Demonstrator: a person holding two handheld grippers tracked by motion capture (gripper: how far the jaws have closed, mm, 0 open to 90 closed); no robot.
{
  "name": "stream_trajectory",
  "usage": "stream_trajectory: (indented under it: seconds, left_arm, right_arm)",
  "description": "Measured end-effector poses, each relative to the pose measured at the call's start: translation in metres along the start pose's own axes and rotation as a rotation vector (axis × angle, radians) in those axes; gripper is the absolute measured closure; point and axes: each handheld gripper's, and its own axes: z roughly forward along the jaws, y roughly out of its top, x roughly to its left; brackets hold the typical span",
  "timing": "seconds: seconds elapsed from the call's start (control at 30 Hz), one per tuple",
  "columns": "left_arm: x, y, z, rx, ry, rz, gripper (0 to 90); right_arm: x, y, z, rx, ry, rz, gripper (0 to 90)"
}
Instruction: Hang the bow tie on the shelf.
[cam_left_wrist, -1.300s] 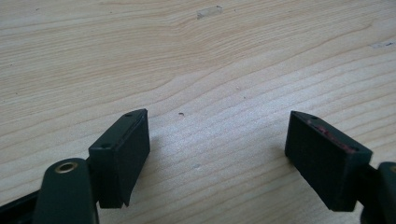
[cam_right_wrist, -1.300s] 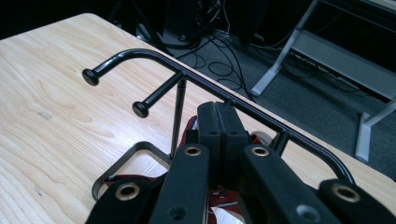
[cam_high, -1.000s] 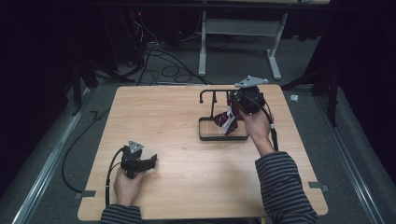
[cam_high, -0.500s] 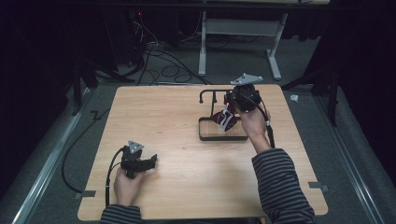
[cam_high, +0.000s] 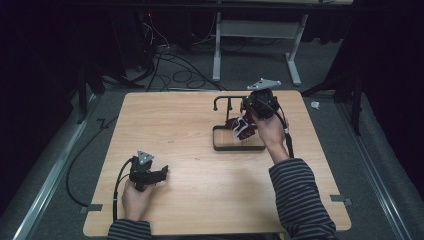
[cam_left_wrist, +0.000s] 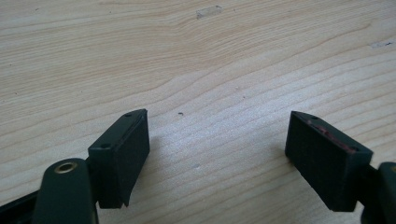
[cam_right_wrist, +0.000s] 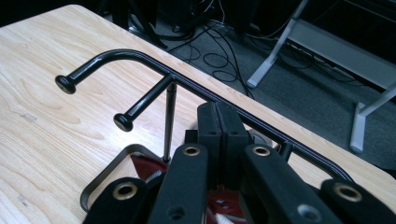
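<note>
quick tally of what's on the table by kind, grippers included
hand-held gripper: 2 (left, right)
black metal rack with tray base: 1
dark red and white item in the tray: 1
Total: 4

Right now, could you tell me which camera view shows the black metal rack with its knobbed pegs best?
The right gripper view: the black rack is close, its curved top bar and two knob-tipped pegs sharp against the table. The high view shows the whole rack, small and partly behind the right gripper. The left gripper view looks at bare tabletop.

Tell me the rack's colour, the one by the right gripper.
Glossy black metal rack, clearest in the right gripper view.
</note>
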Motion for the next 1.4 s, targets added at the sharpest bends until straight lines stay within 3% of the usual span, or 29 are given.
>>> stream_trajectory:
  seconds: [0.6, 0.9, 1.4]
  left_arm:
    - [0.0, 0.0, 0.0, 0.0, 0.0, 0.001, 22.3]
    - [0.0, 0.0, 0.0, 0.0, -0.001, -0.001, 22.3]
    - [0.0, 0.0, 0.0, -0.002, -0.002, -0.001, 22.3]
  right_arm:
    - [0.001, -0.005, -0.013, -0.044, 0.045, 0.0, 76.8]
    - [-0.004, -0.014, -0.025, -0.064, 0.083, 0.041, 70.8]
    - [-0.017, -0.038, -0.04, -0.071, 0.101, 0.115, 68.8]
